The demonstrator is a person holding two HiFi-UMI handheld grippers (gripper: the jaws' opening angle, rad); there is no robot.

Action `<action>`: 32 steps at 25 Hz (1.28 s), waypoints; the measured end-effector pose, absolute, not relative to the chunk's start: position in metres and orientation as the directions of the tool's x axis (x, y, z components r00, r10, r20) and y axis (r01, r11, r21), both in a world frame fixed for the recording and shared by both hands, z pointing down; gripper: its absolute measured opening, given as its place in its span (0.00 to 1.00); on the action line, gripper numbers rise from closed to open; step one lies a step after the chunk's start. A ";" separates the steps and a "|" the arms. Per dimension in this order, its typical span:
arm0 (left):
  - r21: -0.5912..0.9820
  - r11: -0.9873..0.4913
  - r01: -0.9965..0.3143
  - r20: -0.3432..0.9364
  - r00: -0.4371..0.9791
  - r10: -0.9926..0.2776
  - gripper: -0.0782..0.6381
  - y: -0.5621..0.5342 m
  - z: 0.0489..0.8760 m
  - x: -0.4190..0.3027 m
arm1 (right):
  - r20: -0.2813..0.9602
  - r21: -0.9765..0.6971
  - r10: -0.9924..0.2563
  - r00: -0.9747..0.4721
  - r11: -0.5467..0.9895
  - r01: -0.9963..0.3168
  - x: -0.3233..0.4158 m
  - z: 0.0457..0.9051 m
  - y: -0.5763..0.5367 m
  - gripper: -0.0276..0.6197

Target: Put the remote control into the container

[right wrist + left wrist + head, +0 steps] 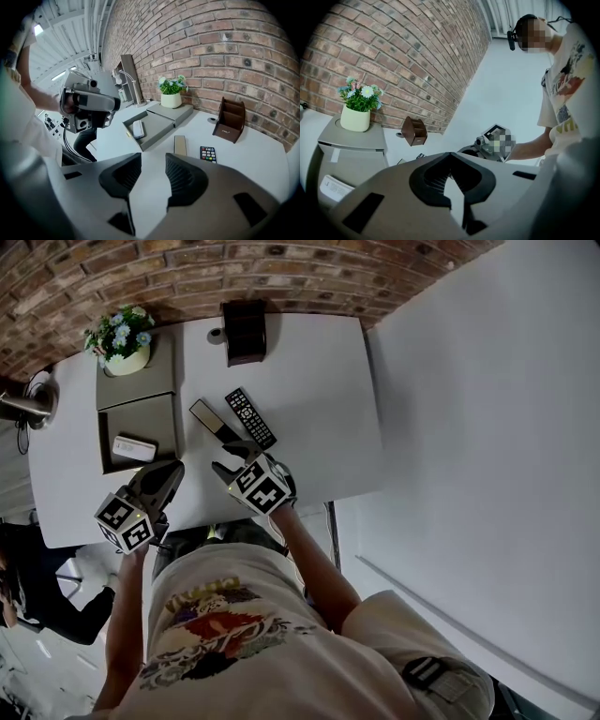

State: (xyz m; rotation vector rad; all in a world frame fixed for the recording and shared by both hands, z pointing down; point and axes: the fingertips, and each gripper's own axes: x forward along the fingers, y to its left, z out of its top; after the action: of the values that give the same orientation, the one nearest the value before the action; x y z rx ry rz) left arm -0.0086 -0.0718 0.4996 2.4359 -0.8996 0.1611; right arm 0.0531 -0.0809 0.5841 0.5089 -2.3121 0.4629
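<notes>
While we've got both tongs over the near side of the white table (309,399), the black remote control (250,417) is lying flat on the tabletop, outside the container (141,418). A slim tan remote (211,418) sits just beside it on its left, the two close but not touching as far as we can see. Our right gripper (153,164) has its jaws apart with nothing between them, only bare table showing through the gap, and both of those remotes lie just ahead of its tips. Our left gripper (450,157) has its jaws together at the tips, also holding nothing, and it hangs near the container's front corner. The container is the open gray tray at the left, and a small white remote (134,447) lies inside it near the front wall. Right behind the tray there's a gray box (136,381) with a flower pot (122,341) standing on top. A brown holder (244,331) stands upright at the far edge of the table, by the brick wall (234,273).
</notes>
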 end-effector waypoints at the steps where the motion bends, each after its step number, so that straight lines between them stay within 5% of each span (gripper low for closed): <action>1: 0.444 -0.632 -0.636 0.287 0.769 -0.572 0.12 -0.072 0.501 -0.007 | 0.715 -0.181 -0.221 -0.664 0.858 -0.480 0.055 0.587 -0.082 0.27; 32: 0.497 -0.546 -0.674 0.338 0.730 -0.594 0.12 -0.043 0.541 -0.023 | 0.805 -0.089 -0.271 -0.528 0.824 -0.560 0.074 0.669 -0.120 0.36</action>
State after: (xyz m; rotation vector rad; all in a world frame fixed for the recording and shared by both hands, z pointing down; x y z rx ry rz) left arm -0.0233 -0.0425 0.5407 2.3158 -0.9551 0.1706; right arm 0.0739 -0.1203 0.6686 0.6074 -2.1471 0.4291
